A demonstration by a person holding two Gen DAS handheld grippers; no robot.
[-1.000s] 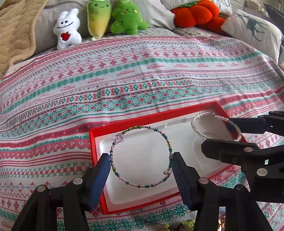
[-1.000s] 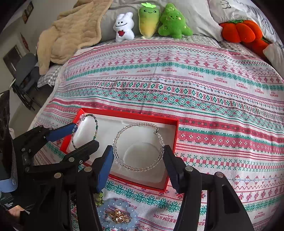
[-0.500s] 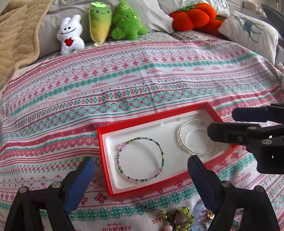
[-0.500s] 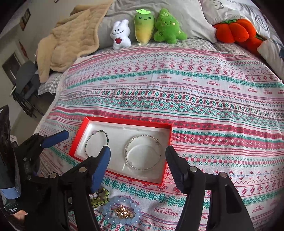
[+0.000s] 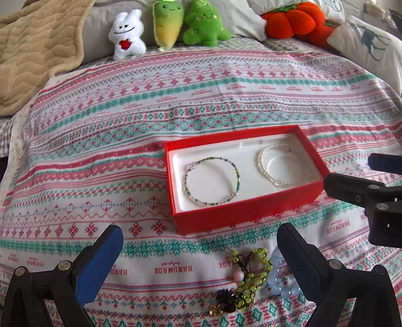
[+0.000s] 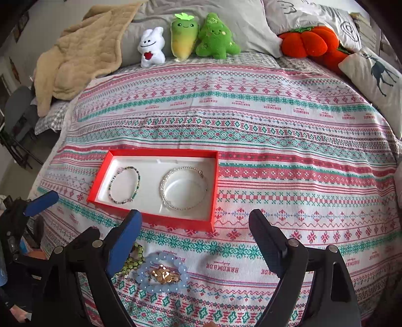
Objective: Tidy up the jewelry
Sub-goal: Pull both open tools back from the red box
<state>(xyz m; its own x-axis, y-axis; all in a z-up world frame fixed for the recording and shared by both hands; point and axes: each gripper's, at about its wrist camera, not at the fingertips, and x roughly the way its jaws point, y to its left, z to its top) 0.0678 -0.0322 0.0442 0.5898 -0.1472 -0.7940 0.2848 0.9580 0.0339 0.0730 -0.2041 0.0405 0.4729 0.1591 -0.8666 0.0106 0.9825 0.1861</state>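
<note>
A shallow red rectangular cardboard box [image 5: 241,216] with a white moulded insert lies on a bed spread with a pink, teal and white patterned cotton cover [image 5: 176,105]. Inside the box, in its left part, a thin bracelet of small green and clear beads with one pale pink flower bead [image 5: 212,181] lies flat; in the right part a bracelet of small clear beads [image 5: 279,166] lies flat around a round recess in the insert, and the two are apart from each other. The left gripper [image 5: 199,254] hovers above the cover on the near side of the box, its blue-padded fingers [image 5: 100,261] spreading wider with nothing held between them. The right gripper [image 6: 194,241] hangs just to the right of it, likewise near the box's front edge, its fingers also opening and gripping nothing. On the cover nearer than the box lies a loose heap of jewelry: a strand of yellow-green beads on dark cord [image 5: 247,276], a bracelet of large pale blue translucent beads [image 6: 163,274] and a small gold-coloured piece [image 6: 164,274] resting inside that blue ring. At the far edge of the bed stand a white plush rabbit with a red heart [image 5: 125,35], a green-and-yellow plush radish [image 5: 167,24], a green plush tree [image 5: 203,24] and an orange plush pumpkin [image 5: 291,22], with a beige quilted blanket [image 5: 37,47] at the far left.
</note>
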